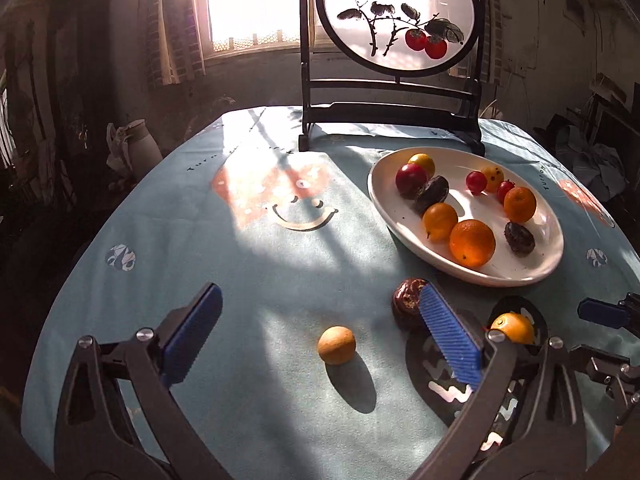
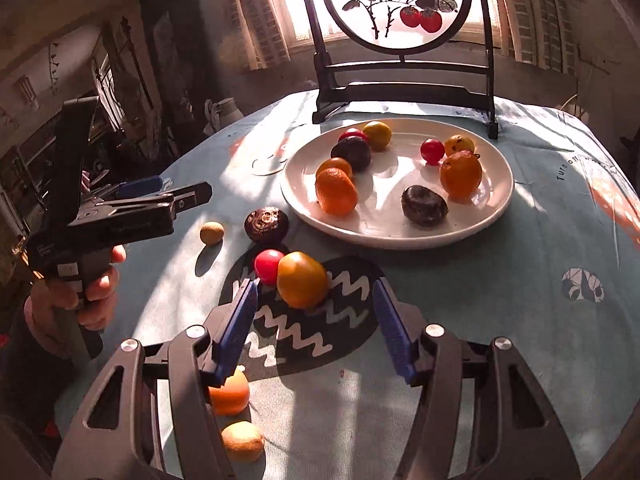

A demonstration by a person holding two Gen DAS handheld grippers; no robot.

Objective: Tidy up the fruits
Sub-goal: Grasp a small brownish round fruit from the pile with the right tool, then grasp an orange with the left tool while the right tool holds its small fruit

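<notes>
Both my grippers are spread, holding nothing: left gripper point(image 1: 320, 336) around a tan fruit point(image 1: 336, 345), right gripper point(image 2: 316, 320) behind a yellow fruit point(image 2: 302, 285), seemingly untouched.

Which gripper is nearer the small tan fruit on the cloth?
Left. The left gripper stands open around the tan fruit; the right gripper faces a yellow fruit farther off.

Your left wrist camera looks steeply down along its fingers from low and close over the near table edge, toward the window. Your right one sits just beside it, angled alike — both catch the white plate point(image 1: 400, 224) point(image 2: 400, 236), the round painted screen point(image 1: 400, 16) point(image 2: 400, 4) and the tablecloth point(image 1: 240, 260) point(image 2: 520, 280).
</notes>
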